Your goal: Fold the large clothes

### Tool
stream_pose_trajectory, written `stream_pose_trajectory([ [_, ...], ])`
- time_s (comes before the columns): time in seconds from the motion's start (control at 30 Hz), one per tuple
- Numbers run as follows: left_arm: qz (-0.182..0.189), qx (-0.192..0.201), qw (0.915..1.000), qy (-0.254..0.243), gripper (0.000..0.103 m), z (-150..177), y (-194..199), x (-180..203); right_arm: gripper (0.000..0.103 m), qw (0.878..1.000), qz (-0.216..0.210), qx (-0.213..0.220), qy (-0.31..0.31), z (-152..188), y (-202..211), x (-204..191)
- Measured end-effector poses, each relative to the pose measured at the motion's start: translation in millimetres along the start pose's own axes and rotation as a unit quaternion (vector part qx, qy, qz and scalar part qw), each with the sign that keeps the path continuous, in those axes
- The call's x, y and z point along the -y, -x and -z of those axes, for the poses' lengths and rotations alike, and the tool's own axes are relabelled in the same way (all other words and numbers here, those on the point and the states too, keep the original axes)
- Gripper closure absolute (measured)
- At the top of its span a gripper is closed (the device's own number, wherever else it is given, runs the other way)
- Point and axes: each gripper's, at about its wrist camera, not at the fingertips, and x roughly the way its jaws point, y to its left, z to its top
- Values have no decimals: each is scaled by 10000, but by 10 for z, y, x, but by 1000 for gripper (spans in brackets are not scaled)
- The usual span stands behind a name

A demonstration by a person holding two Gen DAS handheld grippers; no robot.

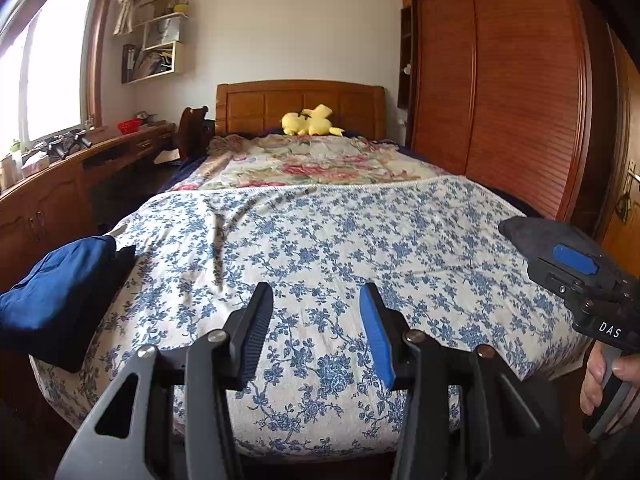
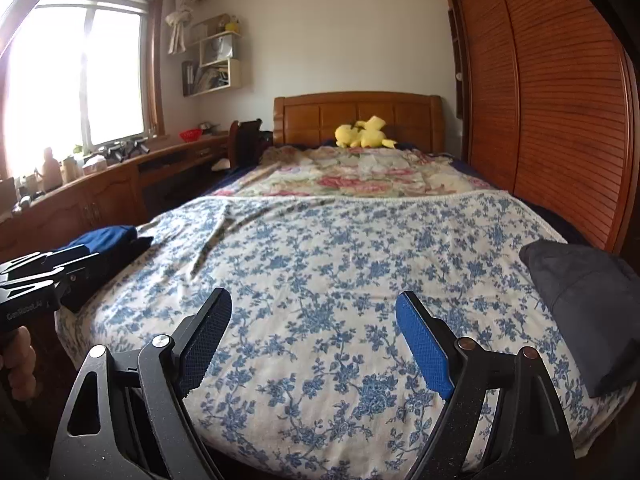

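Left claw (image 1: 316, 328): jaws apart, empty, held above the foot of the bed, pointing toward the headboard.

Right claw (image 2: 314, 340): jaws wide apart, empty, same heading, alongside the left claw.

Blue folded garment (image 1: 56, 292): lies at the bed's left edge, forward and to the left of the left claw; appears already folded, resting on or against a darker piece (image 1: 120, 268). Left claw is the nearer.

Dark grey garment (image 2: 580, 312): lies at the bed's right edge, forward and to the right of the right claw, its long axis running roughly along the bed edge. Right claw is the nearer. Whether it is folded or merely bundled cannot be told; judged the likelier next item.

Floral blue sheet (image 1: 320, 240): covers the near half of the bed; the stretch between both claws bears no garment and would serve as the folding surface.

Pink floral quilt (image 2: 352, 180), yellow plush toy (image 2: 364, 134), headboard (image 2: 356, 116): far end, well apart from both claws.

Wardrobe (image 2: 560, 100): close along the right side, limiting sideways room beside the grey garment.

Bench (image 2: 120, 176): cluttered, under the window, left.
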Motion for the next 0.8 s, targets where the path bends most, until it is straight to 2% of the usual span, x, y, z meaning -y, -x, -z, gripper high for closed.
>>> stream_pose_trajectory([
  [0.23, -83, 52, 9999, 101, 59, 50, 38, -97, 17, 10000, -43, 79, -8, -17, 66, -22],
  [0.8, -140, 122, 9998, 29, 59, 90, 67, -52, 17, 10000, -51, 33, -43, 19, 30, 1],
])
